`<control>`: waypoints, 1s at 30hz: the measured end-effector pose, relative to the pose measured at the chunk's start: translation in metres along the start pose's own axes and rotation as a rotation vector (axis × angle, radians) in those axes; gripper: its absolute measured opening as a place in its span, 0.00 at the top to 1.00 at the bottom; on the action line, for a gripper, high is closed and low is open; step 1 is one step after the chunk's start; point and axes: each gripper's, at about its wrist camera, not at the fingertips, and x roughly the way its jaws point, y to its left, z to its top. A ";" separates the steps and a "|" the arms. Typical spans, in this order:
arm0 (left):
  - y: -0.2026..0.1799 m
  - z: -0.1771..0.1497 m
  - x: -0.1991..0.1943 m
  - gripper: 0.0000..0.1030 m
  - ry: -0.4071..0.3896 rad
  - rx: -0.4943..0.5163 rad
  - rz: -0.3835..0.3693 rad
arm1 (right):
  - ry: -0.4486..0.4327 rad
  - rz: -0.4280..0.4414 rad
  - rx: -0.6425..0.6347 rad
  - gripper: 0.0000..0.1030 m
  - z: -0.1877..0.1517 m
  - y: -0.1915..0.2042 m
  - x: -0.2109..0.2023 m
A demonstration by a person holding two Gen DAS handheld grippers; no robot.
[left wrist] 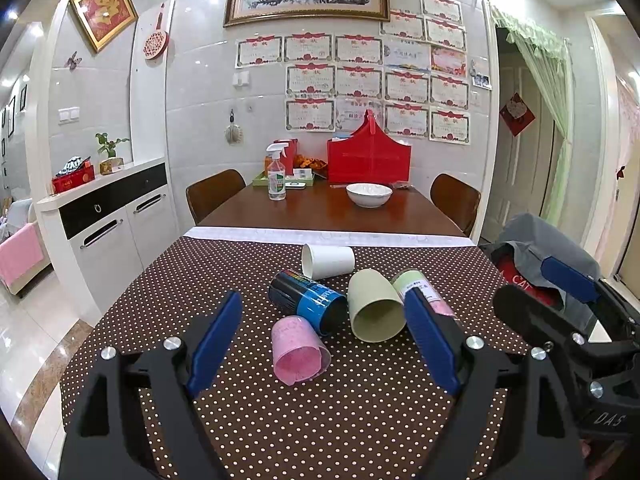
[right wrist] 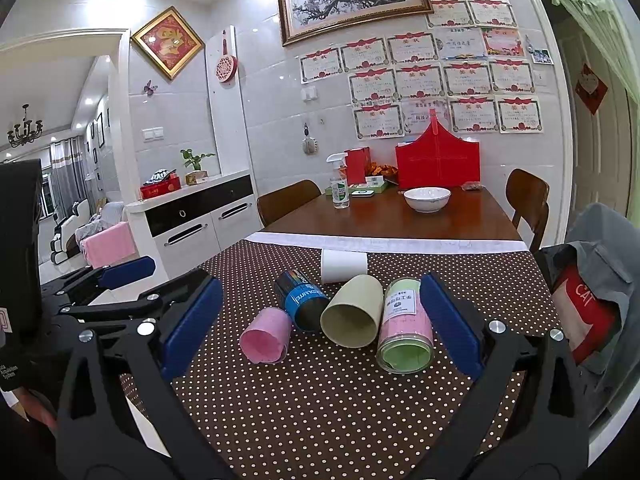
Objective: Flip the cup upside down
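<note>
While untouched, pink cup (left wrist: pixel 299 350) seemingly between left hand-held gripper (left wrist: pixel 322 344) fingers.

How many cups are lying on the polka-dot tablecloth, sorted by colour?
White paper cup: 1
Blue and black printed cup: 1
Pink translucent cup: 1
Plain pale green cup: 1
Clear labelled cup with pink and green lining: 1
Total: 5, all on their sides.

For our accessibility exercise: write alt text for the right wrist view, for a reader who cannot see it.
Five cups lie on their sides on a polka-dot tablecloth: pink cup, blue cup, beige cup, green-lidded cup and white cup. The open right gripper frames them; behind stands a bowl.
</note>
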 end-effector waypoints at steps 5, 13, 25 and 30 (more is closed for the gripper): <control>0.000 0.001 0.004 0.21 0.010 0.000 -0.003 | 0.011 -0.004 0.010 0.06 0.000 -0.002 0.001; 0.002 0.003 0.013 0.21 0.003 -0.004 -0.030 | 0.032 -0.004 0.039 0.06 0.000 -0.006 0.009; 0.007 0.007 0.052 0.21 0.084 0.015 -0.044 | 0.100 -0.018 0.081 0.06 -0.002 -0.013 0.039; 0.010 0.011 0.077 0.21 0.122 0.026 -0.035 | 0.146 -0.021 0.123 0.06 0.001 -0.020 0.062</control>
